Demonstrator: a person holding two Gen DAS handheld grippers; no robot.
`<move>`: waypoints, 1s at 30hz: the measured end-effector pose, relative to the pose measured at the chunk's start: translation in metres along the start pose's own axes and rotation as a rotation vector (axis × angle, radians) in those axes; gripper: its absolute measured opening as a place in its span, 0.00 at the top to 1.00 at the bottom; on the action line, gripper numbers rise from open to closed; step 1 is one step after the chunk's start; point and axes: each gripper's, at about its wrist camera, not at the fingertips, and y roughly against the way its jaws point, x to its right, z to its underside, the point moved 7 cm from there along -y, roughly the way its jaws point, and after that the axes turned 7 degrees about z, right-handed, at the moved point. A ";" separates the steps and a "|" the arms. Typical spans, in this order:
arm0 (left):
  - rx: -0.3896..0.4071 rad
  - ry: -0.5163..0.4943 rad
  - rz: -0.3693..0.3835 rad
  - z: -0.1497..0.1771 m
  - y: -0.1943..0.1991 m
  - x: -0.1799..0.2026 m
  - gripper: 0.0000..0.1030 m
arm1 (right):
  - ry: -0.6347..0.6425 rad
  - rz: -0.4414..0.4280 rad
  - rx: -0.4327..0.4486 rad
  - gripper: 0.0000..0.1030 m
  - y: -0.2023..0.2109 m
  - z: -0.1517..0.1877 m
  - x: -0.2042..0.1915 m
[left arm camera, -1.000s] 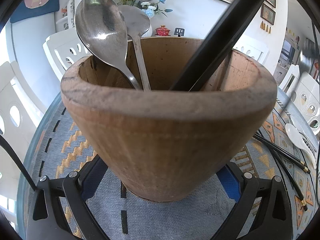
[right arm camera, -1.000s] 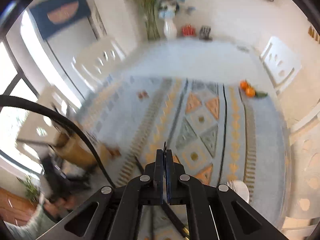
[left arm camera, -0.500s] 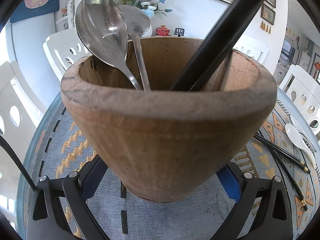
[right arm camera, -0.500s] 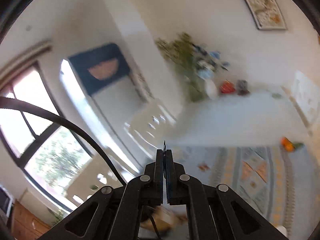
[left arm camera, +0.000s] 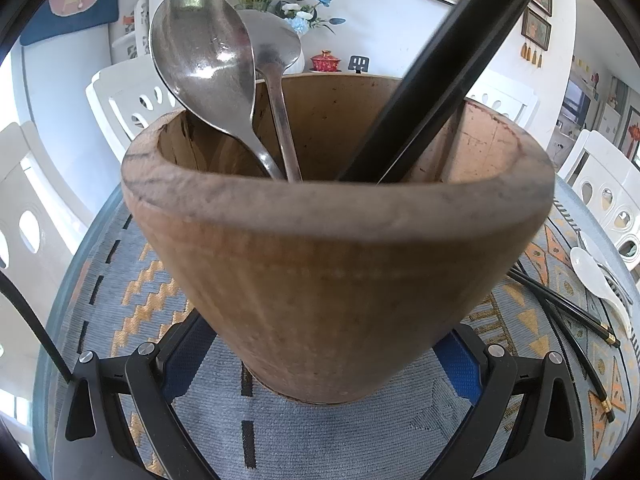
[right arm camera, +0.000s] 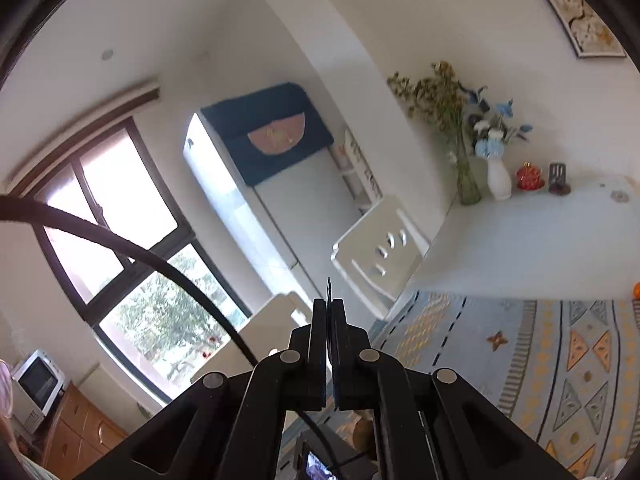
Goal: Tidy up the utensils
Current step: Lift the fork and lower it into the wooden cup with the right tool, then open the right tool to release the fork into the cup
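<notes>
On the patterned mat, the wooden utensil holder (left arm camera: 340, 264) sits clamped between the left gripper (left arm camera: 320, 364) pads. The right gripper (right arm camera: 329, 344), pinched on something thin, should lower it steeply beside the spoons (left arm camera: 208, 64) and black chopsticks (left arm camera: 440, 76).

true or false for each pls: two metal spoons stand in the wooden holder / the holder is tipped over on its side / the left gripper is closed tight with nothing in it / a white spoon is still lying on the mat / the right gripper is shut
1. Two metal spoons stand in the wooden holder. True.
2. The holder is tipped over on its side. False: it stands upright on the mat.
3. The left gripper is closed tight with nothing in it. False: its fingers stand wide, either side of the holder's base.
4. A white spoon lies on the mat. True, beside black chopsticks.
5. The right gripper is shut. True: its jaws meet, pinching something thin and dark.
</notes>
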 end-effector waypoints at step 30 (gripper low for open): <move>-0.003 0.006 0.004 0.004 -0.001 -0.002 0.02 | -0.008 0.037 -0.060 0.88 0.014 0.017 0.025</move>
